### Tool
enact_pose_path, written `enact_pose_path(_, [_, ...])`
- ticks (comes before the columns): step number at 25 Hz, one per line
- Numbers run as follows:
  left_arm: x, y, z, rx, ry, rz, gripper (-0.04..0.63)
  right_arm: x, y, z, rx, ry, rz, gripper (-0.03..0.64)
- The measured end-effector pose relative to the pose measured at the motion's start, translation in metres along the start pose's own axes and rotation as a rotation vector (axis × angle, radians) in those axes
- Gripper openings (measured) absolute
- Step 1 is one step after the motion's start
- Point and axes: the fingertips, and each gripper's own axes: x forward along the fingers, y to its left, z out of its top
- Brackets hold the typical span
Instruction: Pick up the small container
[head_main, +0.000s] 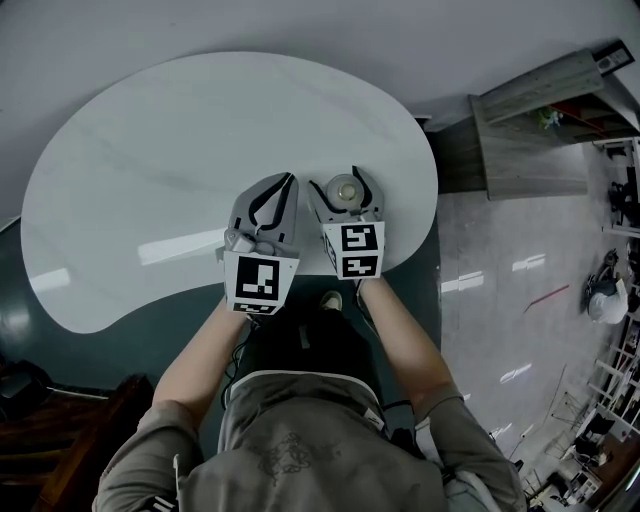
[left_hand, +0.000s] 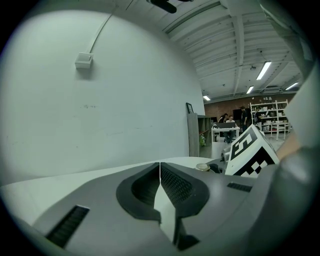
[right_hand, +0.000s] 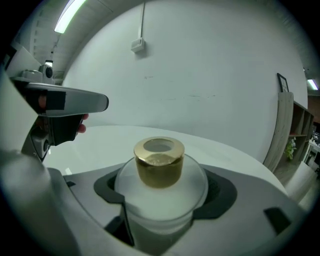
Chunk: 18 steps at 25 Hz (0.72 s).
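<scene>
The small container (right_hand: 159, 192) is a frosted white jar with a gold cap (right_hand: 159, 161). It stands upright between the jaws of my right gripper (right_hand: 162, 200), which are shut on its round body. In the head view the small container (head_main: 344, 189) shows from above inside the right gripper (head_main: 345, 192), over the white table (head_main: 150, 200) near its front edge. My left gripper (head_main: 278, 195) lies just to the left of it, jaws pressed together with nothing between them. In the left gripper view the gold cap (left_hand: 202, 167) peeks out at the right, beside the right gripper's marker cube (left_hand: 250, 155).
The white table is kidney-shaped, with a plain white wall (right_hand: 200, 75) behind it. A wooden shelf unit (head_main: 545, 130) stands to the right on the grey floor. Dark chairs (head_main: 60, 420) sit at lower left. Desks, shelves and people show far off in the room (left_hand: 240, 122).
</scene>
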Motion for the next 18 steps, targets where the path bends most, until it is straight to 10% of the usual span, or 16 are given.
enact_pose_path(18, [-0.02,0.005,0.057,0.018,-0.021,-0.006,0.018,-0.055,-0.007,0.078,-0.021,-0.041,-0.01,0.348])
